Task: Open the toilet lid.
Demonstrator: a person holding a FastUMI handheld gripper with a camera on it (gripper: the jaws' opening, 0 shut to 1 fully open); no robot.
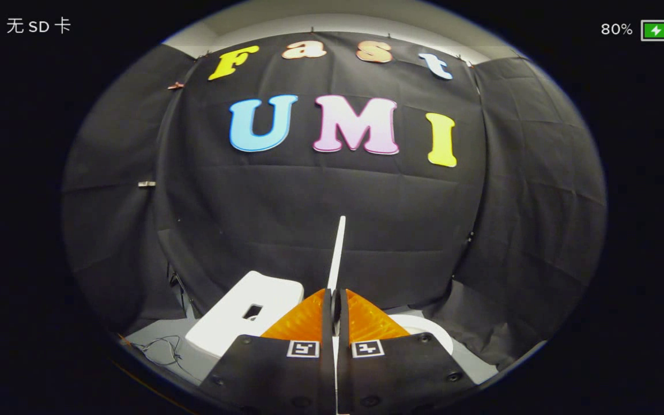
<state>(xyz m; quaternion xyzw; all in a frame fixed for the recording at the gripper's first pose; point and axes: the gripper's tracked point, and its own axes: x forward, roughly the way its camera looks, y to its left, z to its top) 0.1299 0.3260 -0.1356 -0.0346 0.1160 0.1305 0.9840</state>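
The white toilet lid (338,248) shows edge-on as a thin strip that rises steeply from between my fingers toward the black cloth wall. My gripper (336,295) is shut on the lid's rim, one finger pressed on each face. Just left of the fingers is the white toilet tank (234,314), with a dark opening in its top. Just right of them a curved piece of the white toilet seat (431,333) shows. My fingers hide the lid's lower part and most of the bowl.
Black cloth walls (320,202) close the booth behind and on both sides. Thin cables (162,349) lie on the grey floor (473,363) left of the tank.
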